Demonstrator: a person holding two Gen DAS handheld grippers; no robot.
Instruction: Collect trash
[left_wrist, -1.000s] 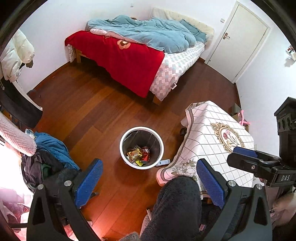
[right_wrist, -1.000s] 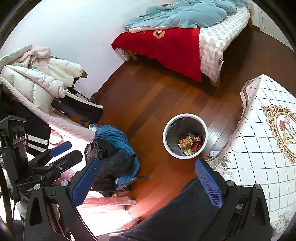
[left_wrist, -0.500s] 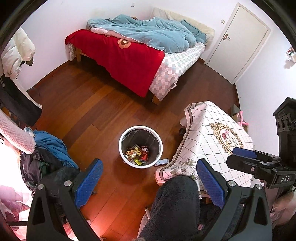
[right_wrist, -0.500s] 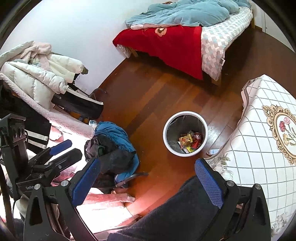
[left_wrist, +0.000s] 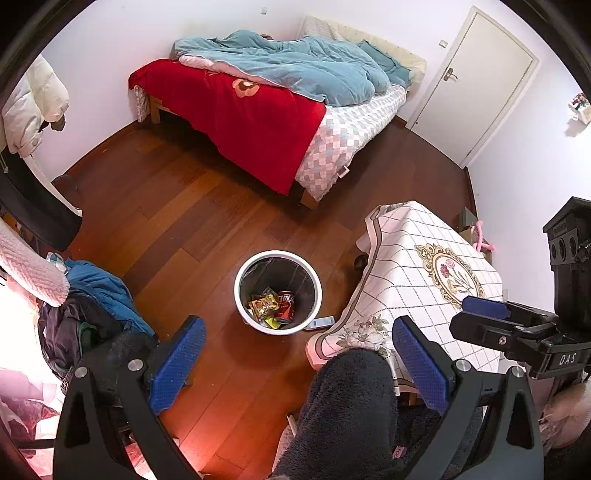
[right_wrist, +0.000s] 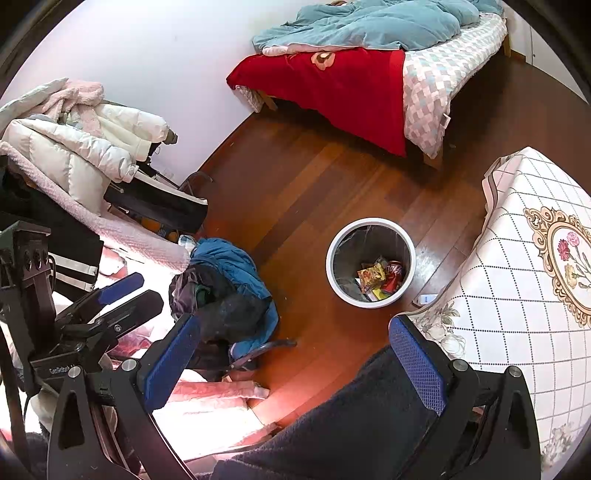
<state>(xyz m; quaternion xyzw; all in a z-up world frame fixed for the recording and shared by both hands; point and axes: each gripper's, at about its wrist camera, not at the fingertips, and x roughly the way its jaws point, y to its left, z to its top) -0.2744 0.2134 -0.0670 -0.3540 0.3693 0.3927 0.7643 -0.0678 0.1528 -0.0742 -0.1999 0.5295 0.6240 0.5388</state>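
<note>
You held two grippers high over the bedroom floor, the left gripper (left_wrist: 295, 354) and the right gripper (right_wrist: 295, 350) each with blue-padded fingers spread wide and nothing between them. One white trash bin (left_wrist: 277, 291), lined in black, stood at lower centre of the left view, near the corner of the one table (left_wrist: 413, 266) under its checked cloth. Inside lay several wrappers (left_wrist: 264, 304) in yellow and gold, touching one red can (left_wrist: 285, 310). One small white item (left_wrist: 322, 322) lay on the floor just beside the bin. One bed (left_wrist: 258, 107) filled the upper frame. Compared with a second earlier, the bin sat slightly higher in both views; its contents looked unchanged.
</note>
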